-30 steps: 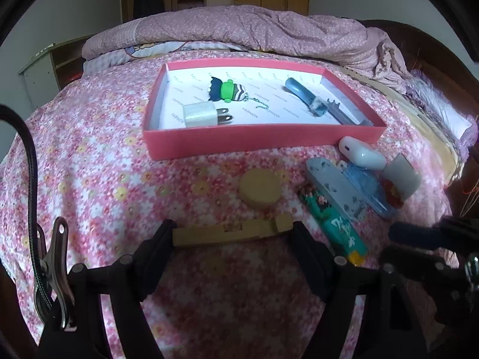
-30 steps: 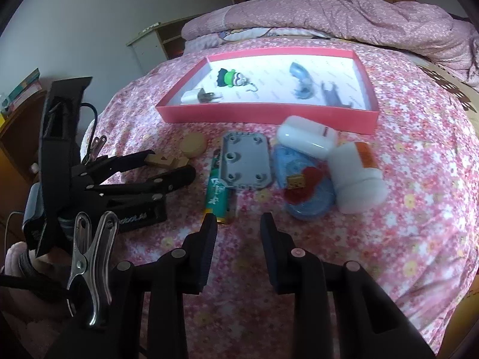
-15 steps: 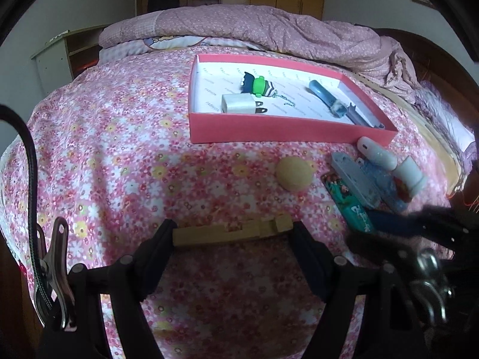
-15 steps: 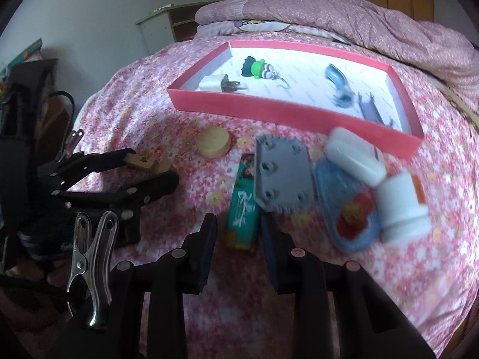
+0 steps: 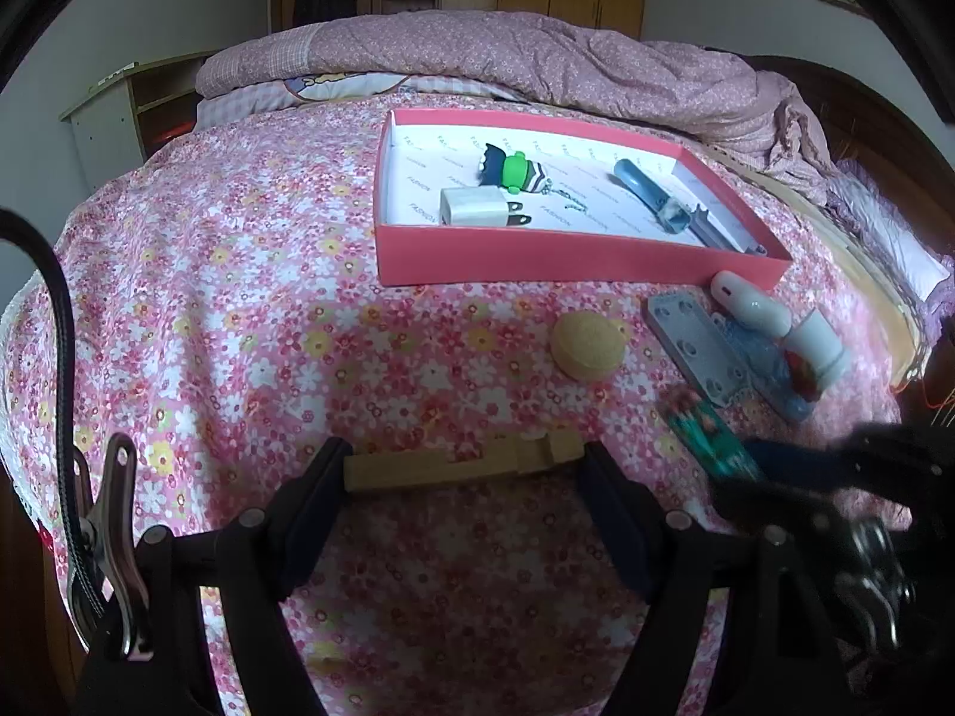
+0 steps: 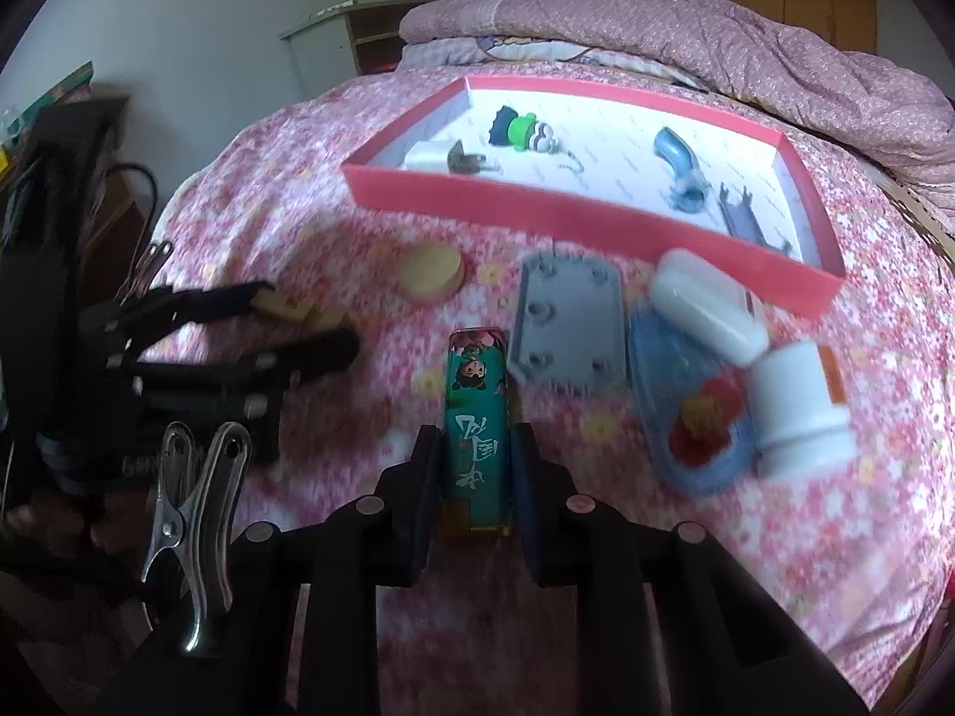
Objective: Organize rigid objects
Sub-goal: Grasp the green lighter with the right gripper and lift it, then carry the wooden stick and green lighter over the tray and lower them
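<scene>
My left gripper [image 5: 464, 465] is shut on a long wooden block [image 5: 462, 462], held above the flowered bedspread in front of the red tray [image 5: 537, 250]. My right gripper [image 6: 474, 459] has its fingers on either side of a green lighter [image 6: 477, 417] lying on the bed; whether they press it is unclear. The lighter also shows in the left wrist view [image 5: 707, 432]. The tray holds a white charger [image 5: 474, 207], a green keychain figure [image 5: 513, 170] and a blue tool [image 5: 647, 191].
A round wooden disc [image 6: 431, 271], a grey plate [image 6: 570, 322], a blue tape dispenser [image 6: 686, 417] and two white bottles [image 6: 704, 304] [image 6: 800, 411] lie in front of the tray. A rumpled quilt [image 5: 537, 59] lies behind the tray.
My right gripper moved forward over the green lighter, which now sits between its fingers. My left gripper drew back and left with the wooden block.
</scene>
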Motion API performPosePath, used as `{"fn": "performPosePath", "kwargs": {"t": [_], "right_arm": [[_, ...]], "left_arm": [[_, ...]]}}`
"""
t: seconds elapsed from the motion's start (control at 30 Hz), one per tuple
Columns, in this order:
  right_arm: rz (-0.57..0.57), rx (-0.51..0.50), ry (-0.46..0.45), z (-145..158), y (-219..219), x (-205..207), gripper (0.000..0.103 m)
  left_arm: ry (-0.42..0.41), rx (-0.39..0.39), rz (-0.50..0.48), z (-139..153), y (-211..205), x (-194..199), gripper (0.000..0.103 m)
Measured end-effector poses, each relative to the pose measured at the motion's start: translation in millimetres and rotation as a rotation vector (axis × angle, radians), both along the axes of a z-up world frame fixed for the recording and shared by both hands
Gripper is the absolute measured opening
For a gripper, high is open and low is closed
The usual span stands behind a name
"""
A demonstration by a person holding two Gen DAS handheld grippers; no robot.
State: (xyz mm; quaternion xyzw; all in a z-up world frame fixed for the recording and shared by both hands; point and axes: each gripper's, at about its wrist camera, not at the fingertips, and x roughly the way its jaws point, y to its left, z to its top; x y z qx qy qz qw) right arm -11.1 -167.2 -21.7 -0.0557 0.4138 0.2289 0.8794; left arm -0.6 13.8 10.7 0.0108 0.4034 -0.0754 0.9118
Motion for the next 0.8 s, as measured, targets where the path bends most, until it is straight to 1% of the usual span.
{"fn": "performPosePath", "kwargs": {"t": [0.13, 0.2, 0.27, 0.4, 0.53, 0.6, 0.63, 0.73, 0.8], "right_arm": [[0.005, 0.002, 0.016, -0.6, -2.5, -3.0, 0.024], [0.000, -0.009, 0.008, -0.7, 0.5, -2.2, 0.024], [0.005, -0.020, -0.004, -0.8, 4.5, -1.5, 0.026], [0.012, -0.008, -0.017, -1.7, 5.5, -1.4, 0.029], [0.004, 0.042, -0.023, -3.0, -1.1, -1.9, 0.029], [-0.005, 0.048, -0.026, -3.1, -2.9, -1.9, 0.024], [-0.005, 0.060, -0.027, -3.0, -4.6, -2.3, 0.024], [-0.003, 0.134, -0.006, -3.2, -11.0, -3.1, 0.024], [-0.002, 0.164, 0.001, -2.5, -14.2, -4.2, 0.024]], "left_arm": [[-0.001, 0.009, 0.001, 0.0, -0.5, 0.1, 0.081], [0.000, 0.013, 0.000, 0.2, -1.3, 0.1, 0.081], [0.002, 0.012, -0.001, -0.1, -2.3, 0.2, 0.081], [0.003, 0.012, 0.000, -0.3, -3.6, 0.2, 0.080], [0.004, 0.008, -0.008, 0.4, -5.8, -0.8, 0.080], [0.003, 0.010, -0.017, 1.3, -8.0, -1.9, 0.081], [0.002, 0.011, -0.020, 1.6, -8.8, -2.6, 0.081], [-0.006, 0.009, -0.028, 4.7, -11.3, -3.4, 0.081], [-0.012, 0.008, -0.024, 7.6, -11.2, -2.8, 0.080]]}}
